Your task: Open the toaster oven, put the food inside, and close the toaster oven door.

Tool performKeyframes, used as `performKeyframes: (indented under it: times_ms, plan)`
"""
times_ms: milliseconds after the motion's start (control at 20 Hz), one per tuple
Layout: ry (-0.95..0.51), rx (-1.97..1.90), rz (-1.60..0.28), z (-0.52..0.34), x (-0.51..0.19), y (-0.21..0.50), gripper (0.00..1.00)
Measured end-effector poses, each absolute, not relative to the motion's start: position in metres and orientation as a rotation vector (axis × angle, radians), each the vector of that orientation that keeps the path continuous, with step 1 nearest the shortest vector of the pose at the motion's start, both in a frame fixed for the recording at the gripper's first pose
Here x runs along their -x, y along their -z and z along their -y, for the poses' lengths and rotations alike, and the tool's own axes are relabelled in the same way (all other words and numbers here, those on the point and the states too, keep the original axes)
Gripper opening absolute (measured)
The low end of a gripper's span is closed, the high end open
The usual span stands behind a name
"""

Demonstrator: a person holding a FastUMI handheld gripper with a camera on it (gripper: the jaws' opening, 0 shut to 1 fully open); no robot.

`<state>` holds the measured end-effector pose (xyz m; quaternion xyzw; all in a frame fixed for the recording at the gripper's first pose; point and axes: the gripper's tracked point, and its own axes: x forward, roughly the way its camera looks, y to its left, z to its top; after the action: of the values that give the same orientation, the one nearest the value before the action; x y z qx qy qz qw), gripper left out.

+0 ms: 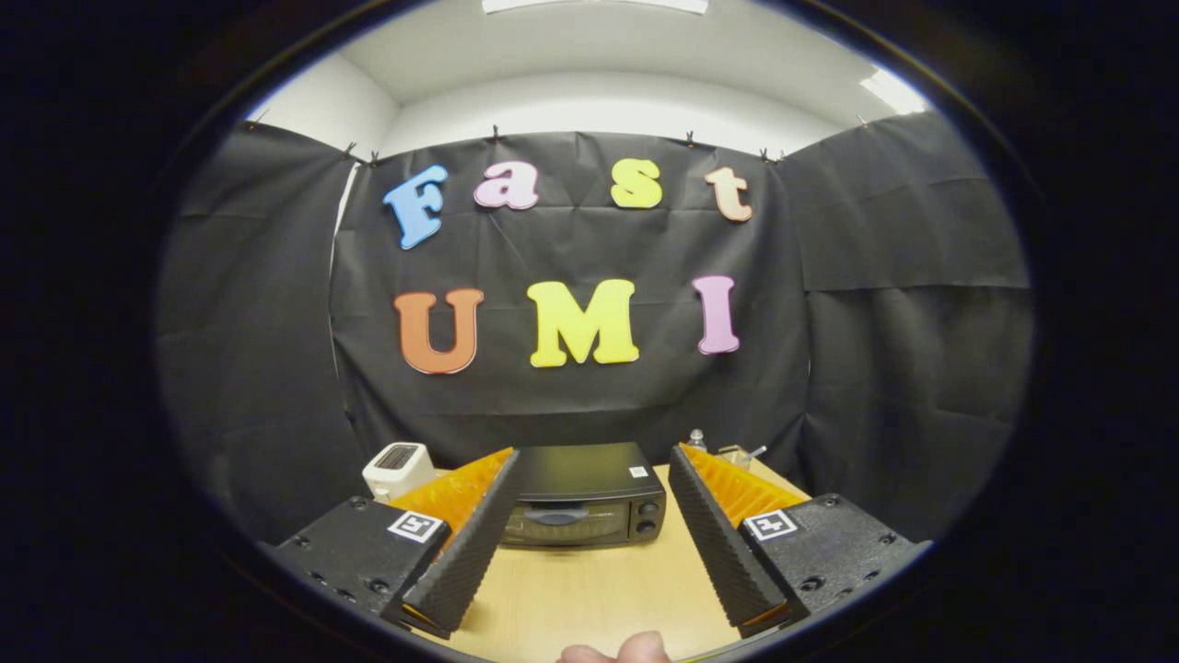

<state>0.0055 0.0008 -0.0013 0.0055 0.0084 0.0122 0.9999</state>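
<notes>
**Fingers spread wide, toaster oven shut at the far side of the desk**

Nearest to us, at the near edge of the desk (589, 599), we see a fingertip or two of a person's hand (615, 650) peeking up between the two fingers. Just ahead of that lies bare, pale wood.

Going from the left: our gripper (589, 479) stands with its fingers spread wide apart, holding nothing; the gap between them takes in the whole width of the oven. The left finger (470, 543) slants inward toward its tip, its ribbed pad facing the gap. Beyond it, toward the far left corner of the desk, sits a small white appliance (398, 470) with a dark slotted top; we cannot tell what it is.

In the middle, beyond the fingertips and framed between them, sits the toaster oven (583, 497), dark, low and wide, against the far edge of the desk, with the black cloth wall close behind. Its door looks closed, the handle running across the upper part of the glass, and two knobs sit one above the other on its right side.

Then the right finger (723, 543) mirrors the left. Behind its tip, at the far right corner, we make out a small bottle (697, 439) and some other small things (740, 454), too tiny to name. We cannot pick out the food.
</notes>
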Motion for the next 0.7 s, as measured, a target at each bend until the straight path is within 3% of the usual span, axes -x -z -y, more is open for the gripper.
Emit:
performKeyframes:
  times_ms: [700]
  plan:
    - [-0.042, -0.008, -0.035, -0.006, -0.017, 0.004, 1.00]
